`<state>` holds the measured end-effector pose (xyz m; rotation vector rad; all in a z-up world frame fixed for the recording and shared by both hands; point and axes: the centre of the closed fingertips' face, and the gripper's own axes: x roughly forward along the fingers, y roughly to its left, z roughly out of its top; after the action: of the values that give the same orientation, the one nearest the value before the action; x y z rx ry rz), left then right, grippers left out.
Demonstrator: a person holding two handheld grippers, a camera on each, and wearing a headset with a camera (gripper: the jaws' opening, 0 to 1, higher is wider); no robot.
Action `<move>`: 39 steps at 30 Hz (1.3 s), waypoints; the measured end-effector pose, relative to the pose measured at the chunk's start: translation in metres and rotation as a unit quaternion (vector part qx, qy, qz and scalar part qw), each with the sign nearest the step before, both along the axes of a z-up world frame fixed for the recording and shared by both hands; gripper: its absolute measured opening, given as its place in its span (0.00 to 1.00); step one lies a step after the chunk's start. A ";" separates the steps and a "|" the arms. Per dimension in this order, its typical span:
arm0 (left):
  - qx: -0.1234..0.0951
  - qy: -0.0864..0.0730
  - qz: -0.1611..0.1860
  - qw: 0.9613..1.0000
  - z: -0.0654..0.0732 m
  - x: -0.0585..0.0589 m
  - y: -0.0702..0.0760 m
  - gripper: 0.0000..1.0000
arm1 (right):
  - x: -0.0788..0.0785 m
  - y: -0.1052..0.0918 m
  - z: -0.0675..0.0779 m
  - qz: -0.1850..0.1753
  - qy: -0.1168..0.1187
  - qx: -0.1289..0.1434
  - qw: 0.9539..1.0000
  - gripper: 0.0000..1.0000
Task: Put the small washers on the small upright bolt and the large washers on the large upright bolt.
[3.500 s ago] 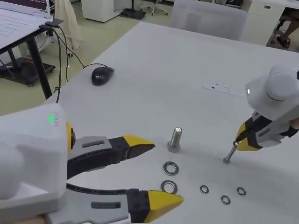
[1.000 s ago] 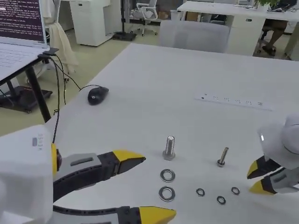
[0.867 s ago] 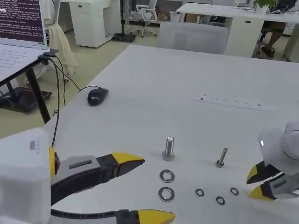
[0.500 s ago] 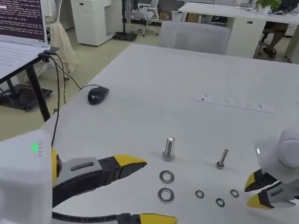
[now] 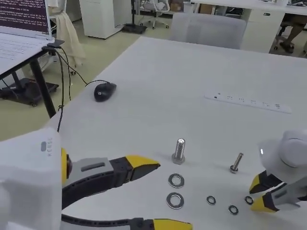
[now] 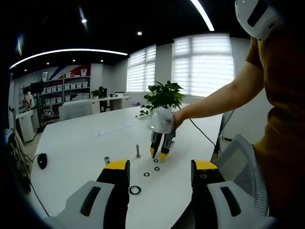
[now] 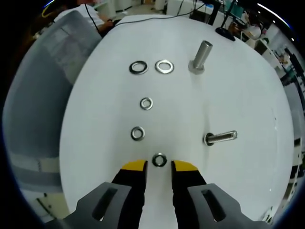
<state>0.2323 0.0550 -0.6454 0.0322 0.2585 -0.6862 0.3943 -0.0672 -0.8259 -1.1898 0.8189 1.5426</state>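
White table point(image 5: 192, 72): parts sat near its near edge.
Left gripper point(image 6: 161, 166): jaws spread, empty.
Right gripper point(image 5: 253, 195): jaws parted, one small washer point(image 5: 248, 200) at the tips.
Large bolt point(image 5: 179, 151), small bolt point(image 5: 236, 162): upright, bare.
Large washers point(image 5: 176, 180): flat, beside Large bolt.

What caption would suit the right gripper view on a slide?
Right gripper, jaws open, poised at a small washer on the white table, small bolt standing nearby.
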 end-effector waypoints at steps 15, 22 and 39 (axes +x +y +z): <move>-0.003 -0.002 -0.001 1.000 0.000 0.006 0.002 0.51 | -0.003 -0.001 -0.002 0.000 0.019 -0.009 1.000 0.20; -0.003 0.000 0.000 1.000 -0.002 0.005 0.001 0.51 | -0.004 0.001 -0.003 -0.006 0.017 -0.011 1.000 0.18; 0.004 -0.007 0.009 1.000 0.002 0.000 0.002 0.50 | -0.003 0.001 -0.001 0.003 0.003 -0.026 1.000 0.12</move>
<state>0.2324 0.0572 -0.6437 0.0415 0.2474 -0.6664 0.3913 -0.0666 -0.8273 -1.2251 0.8652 1.5387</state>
